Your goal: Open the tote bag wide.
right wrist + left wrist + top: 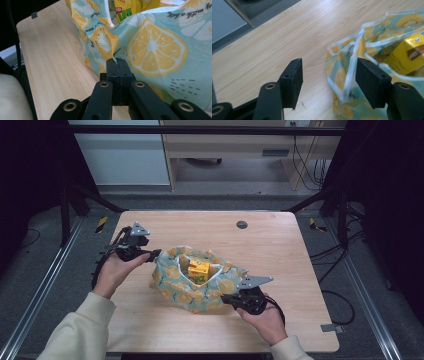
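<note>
Lemon-print bag (192, 285) lying near the centre of the wooden desk (270, 240), its mouth gaping upward; a yellow carton (199, 269) sits inside the opening, with something green just beside it.

Left claw (156, 254), at about 9 o'clock of the bag in the high view: jaws held well apart. In the left gripper view (328, 75) the white-trimmed rim of the bag (348, 75) runs up between the two black jaws, close to the one nearer the bag; whether it touches that jaw cannot be told. The other jaw stands over bare wood. The yellow carton (405, 53) shows beyond the nearer jaw, inside the bag.

Right claw (226, 298), at about 4 o'clock of the bag in the high view: jaws pressed together on a pinch of the bag's fabric. In the right gripper view (117, 65) a small peak of cloth rises from the closed jaws, and the printed side of the bag (157, 47) stands directly behind them, with the carton (130, 7) visible at the top through the open mouth.

A hand grips each tool from below; cream sleeves (82, 330) enter at 6 o'clock. A dark round grommet (242, 224) lies in the desk at 12 o'clock, well apart from the bag.
</note>
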Action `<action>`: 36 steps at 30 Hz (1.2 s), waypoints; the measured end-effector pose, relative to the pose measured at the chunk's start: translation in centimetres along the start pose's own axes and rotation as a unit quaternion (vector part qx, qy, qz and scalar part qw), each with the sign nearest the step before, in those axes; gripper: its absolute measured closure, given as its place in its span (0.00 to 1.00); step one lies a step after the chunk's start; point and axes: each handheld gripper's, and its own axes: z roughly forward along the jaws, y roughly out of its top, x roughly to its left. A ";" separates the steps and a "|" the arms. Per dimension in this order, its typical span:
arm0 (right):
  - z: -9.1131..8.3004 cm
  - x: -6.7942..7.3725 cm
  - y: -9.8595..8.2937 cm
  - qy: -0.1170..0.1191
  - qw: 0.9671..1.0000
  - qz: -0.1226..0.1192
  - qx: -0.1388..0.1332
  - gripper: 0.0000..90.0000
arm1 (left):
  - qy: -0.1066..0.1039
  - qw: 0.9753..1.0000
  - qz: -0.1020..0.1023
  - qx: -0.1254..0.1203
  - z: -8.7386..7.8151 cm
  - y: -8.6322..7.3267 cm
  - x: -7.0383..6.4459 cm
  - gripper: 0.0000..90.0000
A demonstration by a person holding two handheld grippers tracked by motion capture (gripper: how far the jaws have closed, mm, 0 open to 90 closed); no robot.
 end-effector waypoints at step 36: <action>-0.6 -0.6 -0.4 -0.017 1.000 0.012 -0.004 0.84 | -0.045 0.997 0.070 -0.001 1.8 3.5 -5.4 0.99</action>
